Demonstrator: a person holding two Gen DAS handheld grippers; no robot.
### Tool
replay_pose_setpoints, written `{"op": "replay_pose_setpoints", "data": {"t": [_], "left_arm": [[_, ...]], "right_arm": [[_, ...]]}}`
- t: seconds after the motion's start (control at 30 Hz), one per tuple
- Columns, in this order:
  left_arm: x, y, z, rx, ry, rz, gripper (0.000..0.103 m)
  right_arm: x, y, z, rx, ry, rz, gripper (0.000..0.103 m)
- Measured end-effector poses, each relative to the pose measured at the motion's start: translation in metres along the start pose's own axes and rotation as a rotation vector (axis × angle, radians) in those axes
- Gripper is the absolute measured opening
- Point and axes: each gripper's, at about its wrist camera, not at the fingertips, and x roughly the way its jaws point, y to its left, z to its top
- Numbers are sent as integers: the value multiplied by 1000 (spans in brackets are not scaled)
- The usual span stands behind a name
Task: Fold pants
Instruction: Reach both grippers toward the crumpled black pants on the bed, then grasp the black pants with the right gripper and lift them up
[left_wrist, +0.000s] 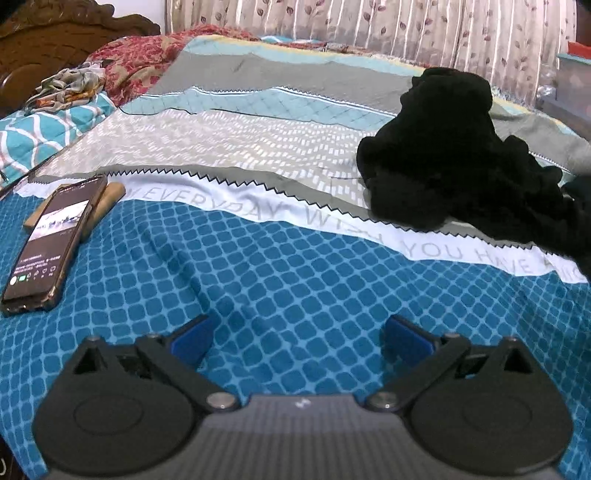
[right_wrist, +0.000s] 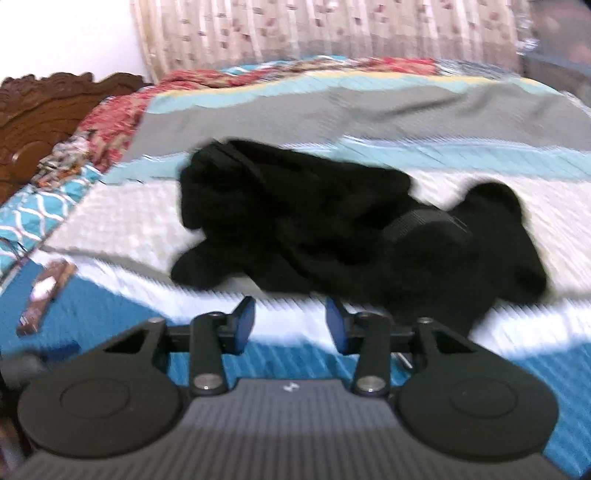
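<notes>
Pants (left_wrist: 461, 162) are black, bunched in a crumpled heap, not flat, on the bed (left_wrist: 295, 280); the fabric is too dark to make out legs or waistband clearly from the left wrist view. Right wrist view is motion-blurred but shows the same heap (right_wrist: 332, 229) spread wider, with a ribbed band, possibly the waistband, near its right half. The heap sits on the grey and white bands of the bedsheet, its near edge lapping onto the white printed strip. Left gripper (left_wrist: 295, 334) is wide, nothing between its blue pads, hovering above the blue checked part of the sheet, well apart from the pants, which lie up and to its right. Right gripper (right_wrist: 290, 325) stands at a narrower gap, pads apart, nothing between them; the pants lie just beyond its fingertips, and I can't tell if they touch. Readable text on the white strip: "EVERYDAY", "WISH", "YOU HAVE", with the rest cut off or blurred. A phone (left_wrist: 51, 243) lies screen-up at left on the sheet, screen lit, its text too small to read, leaning on a wooden block (left_wrist: 107, 199). Small white logo on each gripper body, not legible. Carved headboard (left_wrist: 55, 44) at far left, curtain (left_wrist: 369, 26) behind the bed.
</notes>
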Motion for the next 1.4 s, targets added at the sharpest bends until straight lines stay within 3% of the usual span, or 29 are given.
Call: {"op": "replay_pose_setpoints", "data": {"t": [0.27, 0.47, 0.53, 0.57, 0.6, 0.67, 0.87, 1.0, 1.23, 1.4], "left_arm": [[3, 9, -7, -61, -51, -13, 103], [9, 31, -12, -59, -74, -45, 103], [10, 33, -12, -64, -81, -54, 103], [10, 35, -13, -64, -83, -59, 103], [11, 36, -12, -65, -85, -63, 103], [11, 36, -12, -69, -89, -67, 103], [11, 36, -12, -63, -95, -70, 103], [10, 36, -12, -62, -97, -73, 103], [4, 35, -13, -41, -124, -78, 103], [-35, 12, -17, 104, -304, -69, 103]], "right_arm": [[45, 48, 48, -51, -39, 90, 76], [65, 58, 53, -156, -53, 0, 79], [77, 57, 60, -143, -45, -34, 74], [82, 55, 63, -136, -34, -44, 49], [86, 57, 68, -133, -20, -42, 9], [88, 55, 77, -108, 8, -37, 8], [30, 65, 99, -99, -168, 44, 8], [-13, 65, 109, -65, -241, 129, 8], [-55, 72, 112, -35, -281, 250, 8], [-65, 67, 106, 8, -238, 283, 8]]}}
